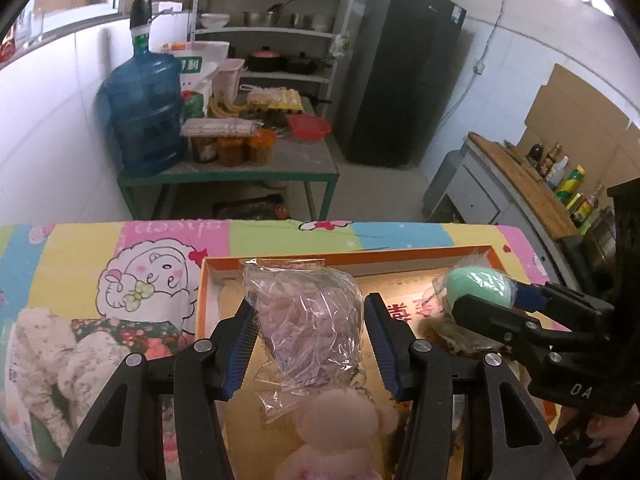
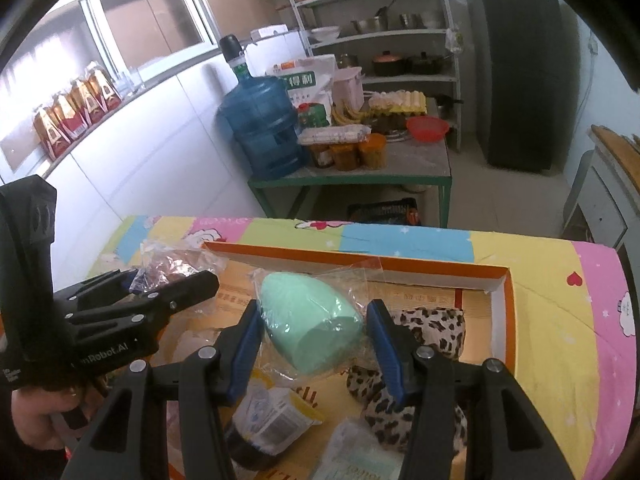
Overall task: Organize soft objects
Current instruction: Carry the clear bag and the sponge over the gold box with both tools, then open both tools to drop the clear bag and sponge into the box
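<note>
Walls: white tile [image 1: 48,128] all round me, cardboard sheets [image 1: 576,108] leaning at the right.
Window: a sliding pane [image 2: 148,24] above a ledge at my left, daylight coming through it.
Floor: pale tile [image 1: 384,196].
Shelving: a white metal rack [image 1: 272,28] at the far wall, stacked with pots and bowls.
Fridge: a tall dark unit [image 1: 404,76] beside the rack.
Far desk: green-framed [image 1: 228,176], carrying a blue water jug [image 1: 144,116], jars and a red basket [image 1: 309,126].
Side counter: grey cabinet [image 1: 472,192] with a wooden top and bottles.
Near desk: before me, under a bright cartoon-print cloth [image 1: 100,276].
</note>
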